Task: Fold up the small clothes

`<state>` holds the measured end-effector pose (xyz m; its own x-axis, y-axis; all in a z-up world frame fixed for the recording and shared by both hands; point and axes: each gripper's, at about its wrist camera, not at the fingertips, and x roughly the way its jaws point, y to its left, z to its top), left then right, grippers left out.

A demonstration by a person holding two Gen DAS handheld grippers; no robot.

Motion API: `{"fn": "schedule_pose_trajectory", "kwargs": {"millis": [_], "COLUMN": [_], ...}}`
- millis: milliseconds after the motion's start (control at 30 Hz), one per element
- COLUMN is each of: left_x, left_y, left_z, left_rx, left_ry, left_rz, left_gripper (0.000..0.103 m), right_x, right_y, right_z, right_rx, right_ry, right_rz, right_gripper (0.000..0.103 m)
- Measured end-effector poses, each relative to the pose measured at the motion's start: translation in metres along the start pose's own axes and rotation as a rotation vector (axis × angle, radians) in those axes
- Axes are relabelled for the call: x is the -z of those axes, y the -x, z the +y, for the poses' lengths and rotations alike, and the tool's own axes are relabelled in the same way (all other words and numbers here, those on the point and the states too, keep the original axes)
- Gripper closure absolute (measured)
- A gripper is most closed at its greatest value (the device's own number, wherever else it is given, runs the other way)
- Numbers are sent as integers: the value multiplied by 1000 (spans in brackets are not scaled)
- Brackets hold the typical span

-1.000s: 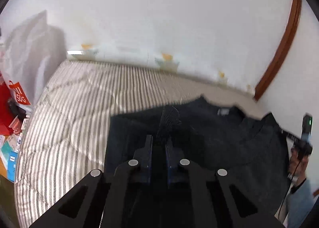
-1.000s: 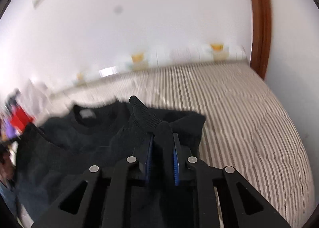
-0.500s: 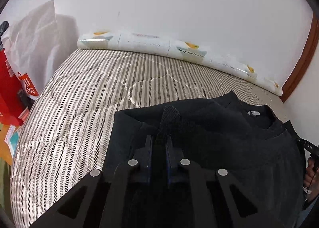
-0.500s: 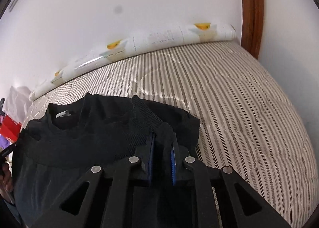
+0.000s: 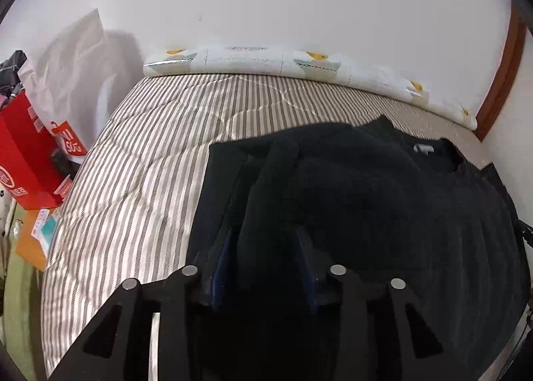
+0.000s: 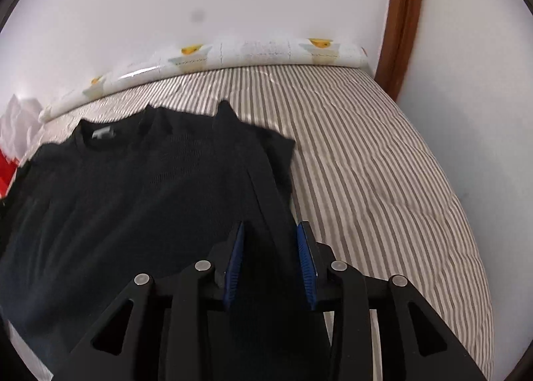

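Left wrist view: black sweater (image 5: 366, 201) is laid on the striped bed (image 5: 140, 181), collar toward the far wall, long axis running away from the camera. Left gripper (image 5: 266, 241) is seen opening, a fabric fold lying between unpressed pads. Bare bedding is shown to the left (boxes beyond the edge).

Right wrist view: right gripper (image 6: 271, 241), likewise opening, straddles the sweater's right edge; open bedding extends rightward.

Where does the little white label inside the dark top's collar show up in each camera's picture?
Left wrist view: the white label sits upper right, inside the collar of the dark top.
Right wrist view: the white label sits upper left, inside the collar.
Shared landmark: the patterned roll along the wall behind the striped bed.
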<state>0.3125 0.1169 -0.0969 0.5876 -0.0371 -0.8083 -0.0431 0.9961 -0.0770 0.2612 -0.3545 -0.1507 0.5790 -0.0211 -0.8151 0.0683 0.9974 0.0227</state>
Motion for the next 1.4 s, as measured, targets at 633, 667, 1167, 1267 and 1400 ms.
{"fn": "schedule_pose_trajectory", "kwargs": {"millis": [633, 667, 1167, 1267, 1400], "left_x": [68, 72, 86, 87, 86], "left_y": [41, 43, 41, 42, 42], "left_z": [28, 30, 47, 43, 40], "left_rx": [-27, -24, -19, -41, -64], "left_ry": [38, 41, 126, 110, 93], "left_rz": [8, -9, -46, -48, -52], "left_gripper": [54, 52, 33, 32, 32], "right_x": [66, 69, 74, 72, 72], "right_y": [33, 33, 28, 28, 28], "right_z": [-6, -7, -27, -22, -25], "right_rx": [131, 142, 122, 174, 206], "right_ry": [-71, -85, -206, -184, -185], "right_rz": [-51, -69, -62, -61, -54], "right_gripper": [57, 53, 25, 20, 12]}}
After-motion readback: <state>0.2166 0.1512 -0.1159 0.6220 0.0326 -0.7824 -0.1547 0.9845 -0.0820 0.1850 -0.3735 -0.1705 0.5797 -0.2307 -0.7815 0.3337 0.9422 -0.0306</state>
